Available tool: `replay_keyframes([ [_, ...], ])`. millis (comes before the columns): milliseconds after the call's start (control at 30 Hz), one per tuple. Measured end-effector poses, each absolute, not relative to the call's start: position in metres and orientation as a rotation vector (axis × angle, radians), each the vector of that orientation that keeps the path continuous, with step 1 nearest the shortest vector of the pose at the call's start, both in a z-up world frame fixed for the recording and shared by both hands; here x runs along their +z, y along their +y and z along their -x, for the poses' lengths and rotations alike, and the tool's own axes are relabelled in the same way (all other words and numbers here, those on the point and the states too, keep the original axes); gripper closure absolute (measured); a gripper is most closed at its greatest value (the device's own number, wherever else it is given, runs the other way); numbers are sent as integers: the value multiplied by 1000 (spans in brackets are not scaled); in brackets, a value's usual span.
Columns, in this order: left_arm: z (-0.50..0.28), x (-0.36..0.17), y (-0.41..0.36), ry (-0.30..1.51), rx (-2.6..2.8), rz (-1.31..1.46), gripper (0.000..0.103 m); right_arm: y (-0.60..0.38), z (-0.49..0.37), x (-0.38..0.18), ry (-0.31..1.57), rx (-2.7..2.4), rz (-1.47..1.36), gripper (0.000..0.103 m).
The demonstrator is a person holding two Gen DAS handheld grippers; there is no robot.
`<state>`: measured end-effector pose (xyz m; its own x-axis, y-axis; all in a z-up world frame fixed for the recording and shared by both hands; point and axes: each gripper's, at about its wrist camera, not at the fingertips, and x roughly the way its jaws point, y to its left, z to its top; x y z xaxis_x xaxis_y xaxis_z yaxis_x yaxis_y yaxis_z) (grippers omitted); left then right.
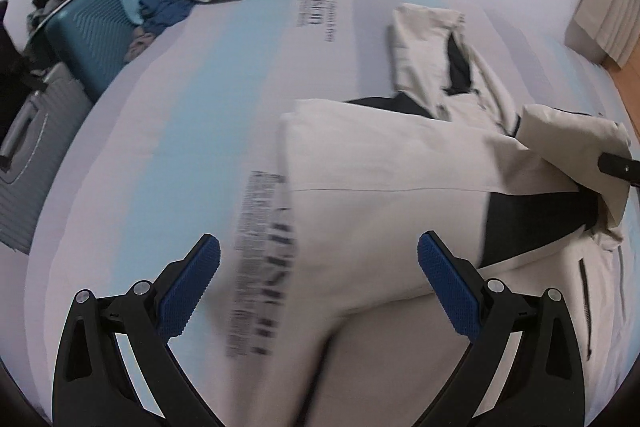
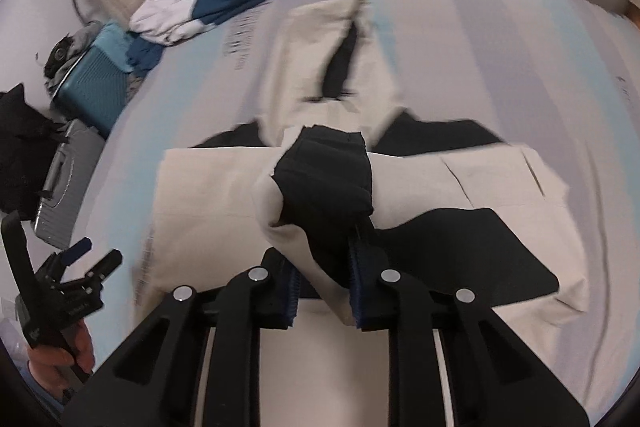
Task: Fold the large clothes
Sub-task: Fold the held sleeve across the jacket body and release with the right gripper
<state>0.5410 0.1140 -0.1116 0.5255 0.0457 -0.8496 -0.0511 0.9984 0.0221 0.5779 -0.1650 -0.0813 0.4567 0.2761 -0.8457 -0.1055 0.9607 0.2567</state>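
Right gripper (image 2: pixel 324 287) clenched on the cuff of a cream-and-black fabric jacket (image 2: pixel 224 187), sleeve bunched between the blue pads. Left gripper (image 1: pixel 318 283) released, jaws wide, nothing between them. Jacket lies spread on pale printed bed sheet (image 1: pixel 168 115), right of centre, second sleeve stretching far. Soft, limp, probably light though blur hides texture; best hold at cuffs and hem corners
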Motion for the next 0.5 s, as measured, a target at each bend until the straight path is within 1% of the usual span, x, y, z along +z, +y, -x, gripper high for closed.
replay_keyframes([
  [233,-544,-116,193,1033,88,41,6,-54,-595,-100,1109,293,-146,86],
  [400,-546,-120,228,1040,101,55,6,3,-602,-133,1178,323,-100,86],
  [500,-546,-125,243,1042,100,54,6,22,-602,-156,1212,323,-59,86],
])
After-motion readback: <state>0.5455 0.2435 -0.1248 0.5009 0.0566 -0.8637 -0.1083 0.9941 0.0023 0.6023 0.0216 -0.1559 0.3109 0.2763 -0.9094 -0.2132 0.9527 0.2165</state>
